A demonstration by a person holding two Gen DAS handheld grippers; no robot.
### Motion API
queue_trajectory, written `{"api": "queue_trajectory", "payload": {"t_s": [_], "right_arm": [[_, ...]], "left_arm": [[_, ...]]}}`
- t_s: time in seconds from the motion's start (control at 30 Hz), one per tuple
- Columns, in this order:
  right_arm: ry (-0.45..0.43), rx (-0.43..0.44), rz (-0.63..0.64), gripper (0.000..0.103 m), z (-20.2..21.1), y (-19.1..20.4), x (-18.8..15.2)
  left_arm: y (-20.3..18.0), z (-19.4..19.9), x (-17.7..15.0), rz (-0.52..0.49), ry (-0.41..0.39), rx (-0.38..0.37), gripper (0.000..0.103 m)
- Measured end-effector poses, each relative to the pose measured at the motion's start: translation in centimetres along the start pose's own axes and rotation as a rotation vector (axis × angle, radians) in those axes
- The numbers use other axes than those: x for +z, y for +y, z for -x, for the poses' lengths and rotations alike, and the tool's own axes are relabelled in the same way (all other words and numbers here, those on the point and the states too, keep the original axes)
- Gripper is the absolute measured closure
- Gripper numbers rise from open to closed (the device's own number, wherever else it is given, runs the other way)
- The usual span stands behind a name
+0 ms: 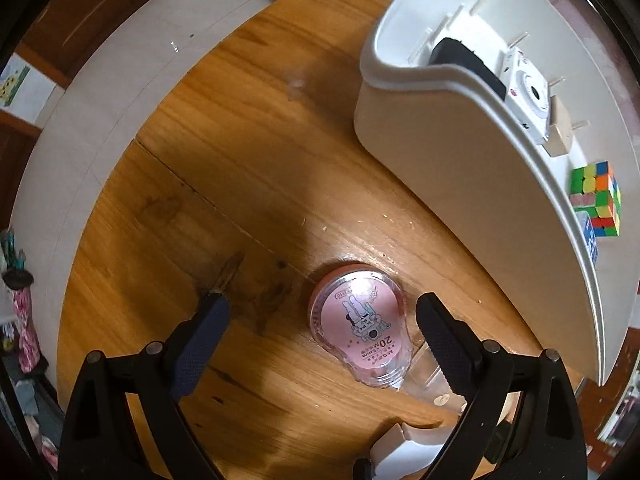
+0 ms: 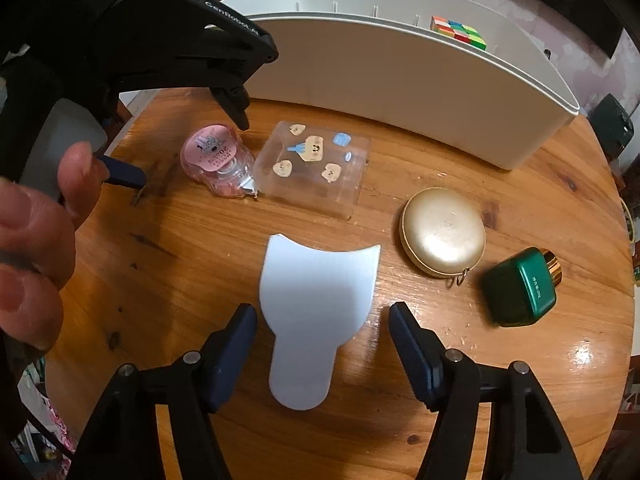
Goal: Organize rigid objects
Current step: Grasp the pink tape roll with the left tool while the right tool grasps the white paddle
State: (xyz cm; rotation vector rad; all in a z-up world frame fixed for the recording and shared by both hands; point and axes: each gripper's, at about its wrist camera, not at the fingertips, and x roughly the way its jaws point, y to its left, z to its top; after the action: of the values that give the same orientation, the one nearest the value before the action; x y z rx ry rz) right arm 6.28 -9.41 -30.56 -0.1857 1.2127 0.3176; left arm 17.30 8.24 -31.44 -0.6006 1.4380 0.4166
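While the round wooden table (image 2: 400,400) carries a white rack (image 2: 400,76) along its far edge, I point my left gripper (image 1: 320,316) straight down, jaws wide, pads flanking the pink correction tape (image 1: 356,328) without touching. My right gripper (image 2: 324,324) straddles a white cat-shaped card (image 2: 312,304), part open, holding nothing.

The left wrist view looks almost straight down, close over the tabletop (image 1: 240,140), with the pink tape dispenser (image 1: 358,324) just below; the right wrist view tilts steeply down from nearby, facing the white bin (image 2: 400,76); both share that dispenser (image 2: 216,160), the bin (image 1: 440,140) and the colour cube (image 1: 596,198)
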Motion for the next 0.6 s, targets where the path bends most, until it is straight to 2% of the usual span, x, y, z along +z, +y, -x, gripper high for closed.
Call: {"api": "queue_trajectory", "payload": {"t_s": [0.13,0.33,0.43,0.47,0.5,0.6], "right_arm": [[0.004,0.02,-0.005,0.038,-0.1,-0.6,-0.2],[-0.002,0.046,0.015,0.048,0.1,-0.5,0.2],[-0.002,0.051,0.021,0.048,0.2,-0.4,0.1],[-0.003,0.053,0.023,0.048,0.2,-0.5,0.0],[-0.003,0.055,0.026,0.048,0.2,-0.6,0.0],[-0.003,0.059,0.033,0.048,0.4,-0.5,-0.3]], "left_arm": [[-0.2,-0.6,0.0,0.018,0.036,0.02,0.008],[-1.3,-1.2,0.6,0.019,0.038,0.058,0.011],[-1.4,-0.9,0.9,0.001,0.037,0.075,0.02],[-1.6,-0.8,1.0,-0.011,0.03,0.072,0.03],[-1.7,-0.5,1.0,-0.024,0.022,0.067,0.049],[-1.8,-0.6,1.4,-0.048,0.035,0.048,0.048]]}}
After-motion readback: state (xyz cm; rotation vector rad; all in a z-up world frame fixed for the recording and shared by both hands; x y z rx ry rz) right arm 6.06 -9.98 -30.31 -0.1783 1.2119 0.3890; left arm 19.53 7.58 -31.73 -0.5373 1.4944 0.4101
